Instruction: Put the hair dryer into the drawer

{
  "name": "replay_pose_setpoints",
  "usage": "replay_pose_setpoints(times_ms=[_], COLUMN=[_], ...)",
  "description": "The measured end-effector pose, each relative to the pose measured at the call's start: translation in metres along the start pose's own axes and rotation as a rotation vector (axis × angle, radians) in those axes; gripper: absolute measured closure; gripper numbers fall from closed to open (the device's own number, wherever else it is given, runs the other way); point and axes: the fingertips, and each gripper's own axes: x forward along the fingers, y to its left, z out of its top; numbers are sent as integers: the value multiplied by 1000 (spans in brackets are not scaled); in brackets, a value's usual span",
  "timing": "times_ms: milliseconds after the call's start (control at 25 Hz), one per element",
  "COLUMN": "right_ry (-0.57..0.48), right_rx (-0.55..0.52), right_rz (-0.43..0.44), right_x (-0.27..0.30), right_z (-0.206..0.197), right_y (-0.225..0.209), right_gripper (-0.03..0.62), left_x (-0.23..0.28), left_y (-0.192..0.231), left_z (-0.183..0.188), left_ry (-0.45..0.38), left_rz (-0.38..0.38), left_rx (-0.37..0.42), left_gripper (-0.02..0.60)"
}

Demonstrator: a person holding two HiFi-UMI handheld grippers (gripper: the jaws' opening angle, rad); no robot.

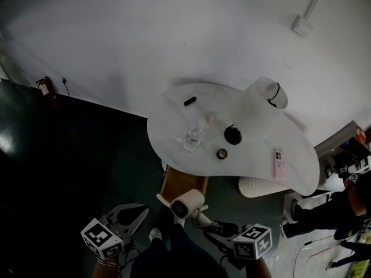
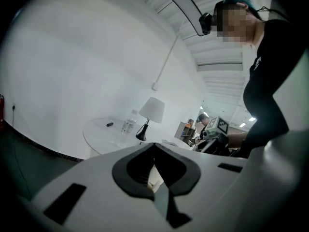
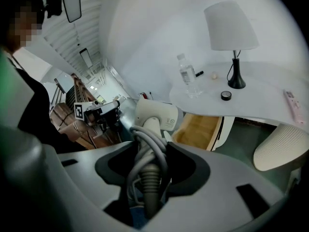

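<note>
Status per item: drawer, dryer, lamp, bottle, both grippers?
drawer: open, under the table
hair dryer: held by its handle, not yet in drawer
lamp: upright, looks unlit
water bottle: upright on the table
right gripper: shut on hair dryer
left gripper: shut, empty

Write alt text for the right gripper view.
The right gripper holds a white hair dryer by its cord-wrapped handle. Ahead, an open wooden drawer sits under a white table bearing a lamp and a water bottle.
</note>
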Motion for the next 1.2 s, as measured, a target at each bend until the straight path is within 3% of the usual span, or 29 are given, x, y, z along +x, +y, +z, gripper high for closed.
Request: replay_pose_setpoints(times_ms=[280,600,880,1200], right_ry=[149,234,293,338], right_rx=[-35,-48,-63,-41], right_rz=[22,49,14,-34], right_x=[16,26,32,45], right_z=[4,3,-1,-5], right_y=[-36,-67,-89,-98], right_gripper=[387,387,387,387], left_x=[32,60,72,85], left_y=[6,9,10,26], left_z=[-9,-17,-17,-18], left_ry=[22,47,62,129], left_rz=[1,56,102,90], left_rx=[-22,-35,-34,-19], left_gripper=[574,574,574,574])
